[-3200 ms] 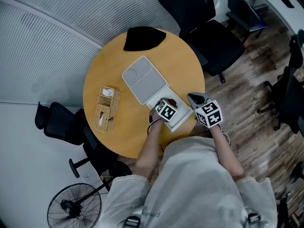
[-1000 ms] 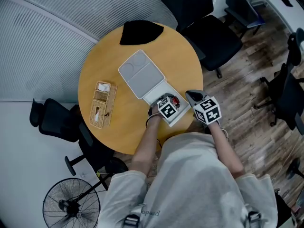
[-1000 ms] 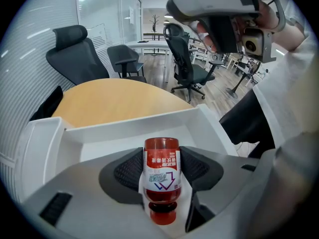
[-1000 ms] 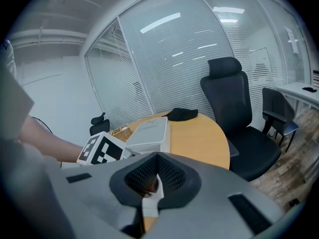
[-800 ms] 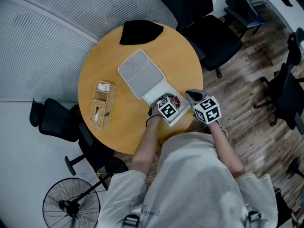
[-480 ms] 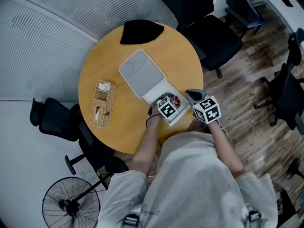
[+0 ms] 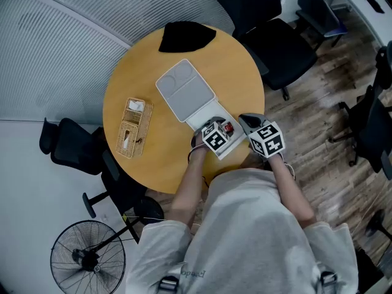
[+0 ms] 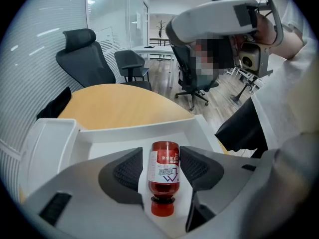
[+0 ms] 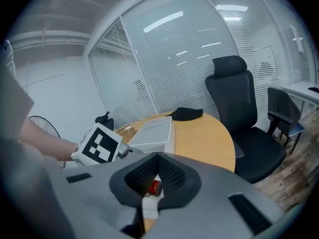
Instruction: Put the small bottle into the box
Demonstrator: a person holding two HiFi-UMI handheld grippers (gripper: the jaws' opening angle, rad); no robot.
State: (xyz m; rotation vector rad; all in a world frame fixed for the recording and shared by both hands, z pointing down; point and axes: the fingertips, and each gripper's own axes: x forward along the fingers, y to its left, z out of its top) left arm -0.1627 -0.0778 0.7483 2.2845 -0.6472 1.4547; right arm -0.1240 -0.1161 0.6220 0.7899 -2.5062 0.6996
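- Your left gripper (image 8: 160, 156) pinches the small bottle (image 8: 163, 176); it is low inside the box (image 8: 144, 129), near the table's (image 7: 141, 78) 4 o'clock edge;
- Lay the bottle flat on the box floor; then open the jaws slowly, so it does not roll;
- Your right gripper (image 9: 157, 158) is pressed together on nothing, at the box's 3 o'clock; leave it there.

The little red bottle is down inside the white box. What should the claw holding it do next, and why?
Probably open the left claw a little and let go. The small bottle lies low inside the box, between its walls, and the jaws seem to press on both its sides, so releasing looks like the only step left.
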